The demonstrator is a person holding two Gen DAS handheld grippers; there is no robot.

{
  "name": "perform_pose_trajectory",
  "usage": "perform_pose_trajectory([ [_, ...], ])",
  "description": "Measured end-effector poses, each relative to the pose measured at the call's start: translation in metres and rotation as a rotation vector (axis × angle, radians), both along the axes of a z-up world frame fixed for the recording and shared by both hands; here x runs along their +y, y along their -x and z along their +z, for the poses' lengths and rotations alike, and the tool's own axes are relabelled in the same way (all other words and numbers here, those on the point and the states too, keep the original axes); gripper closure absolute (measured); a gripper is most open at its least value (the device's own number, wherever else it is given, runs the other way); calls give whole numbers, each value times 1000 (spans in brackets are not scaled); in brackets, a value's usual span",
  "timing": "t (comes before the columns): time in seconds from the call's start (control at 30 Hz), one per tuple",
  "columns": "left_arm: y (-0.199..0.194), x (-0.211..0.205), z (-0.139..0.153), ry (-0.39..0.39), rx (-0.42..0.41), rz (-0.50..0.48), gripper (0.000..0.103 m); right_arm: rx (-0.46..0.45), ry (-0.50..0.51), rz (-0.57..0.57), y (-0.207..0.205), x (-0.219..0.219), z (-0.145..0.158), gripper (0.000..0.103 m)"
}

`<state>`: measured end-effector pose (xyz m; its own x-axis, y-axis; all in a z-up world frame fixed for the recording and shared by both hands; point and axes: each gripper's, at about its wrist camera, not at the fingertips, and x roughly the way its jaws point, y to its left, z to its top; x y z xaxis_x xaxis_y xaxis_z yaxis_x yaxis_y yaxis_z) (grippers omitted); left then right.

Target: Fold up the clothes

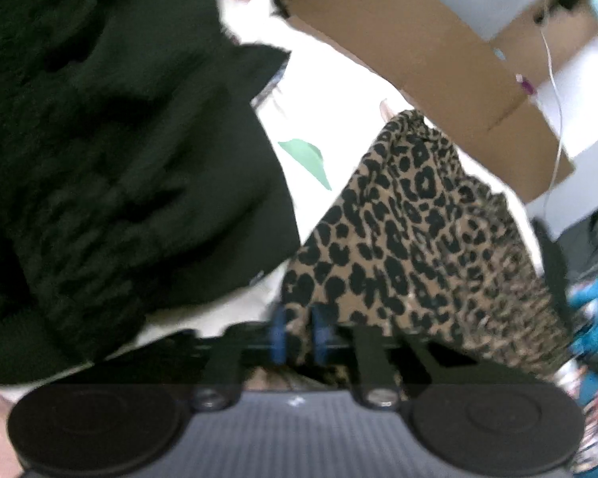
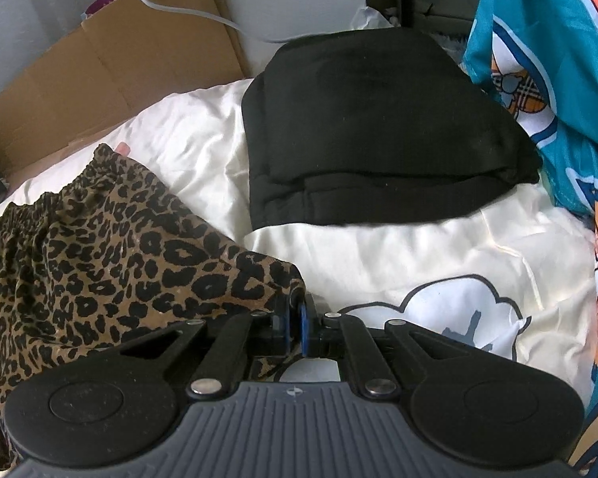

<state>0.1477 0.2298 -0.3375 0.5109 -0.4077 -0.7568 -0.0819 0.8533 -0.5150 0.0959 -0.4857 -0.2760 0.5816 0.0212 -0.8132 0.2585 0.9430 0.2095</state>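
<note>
Both the left gripper (image 1: 298, 332) and right gripper (image 2: 296, 318), fingers seemingly pinched on the leopard-print garment (image 2: 111, 263), hold it mid-fold over the bed (image 2: 378, 263); next, lay it flat

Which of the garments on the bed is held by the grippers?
The leopard-print garment: the right gripper and left gripper both pinch it. The folded black garment lies untouched.

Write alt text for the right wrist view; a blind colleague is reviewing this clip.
The right claw is shut on a corner of a leopard-print garment lying on a cream bedsheet. Behind it sits a folded black garment, with flattened cardboard at the back left.
</note>
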Motion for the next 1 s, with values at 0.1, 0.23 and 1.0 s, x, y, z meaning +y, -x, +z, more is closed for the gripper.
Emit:
perform_pose_trajectory([
  [0.1, 1, -3, 9, -19, -15, -15, 98, -2, -19, -10, 5, 1, 0, 93],
  [0.23, 2, -8, 30, -45, -52, -45, 99, -24, -32, -16, 14, 5, 7, 55],
  [1.0, 8, -18, 67, -177, -81, -25, 65, -81, -218, 150, 43, 74, 42, 53],
])
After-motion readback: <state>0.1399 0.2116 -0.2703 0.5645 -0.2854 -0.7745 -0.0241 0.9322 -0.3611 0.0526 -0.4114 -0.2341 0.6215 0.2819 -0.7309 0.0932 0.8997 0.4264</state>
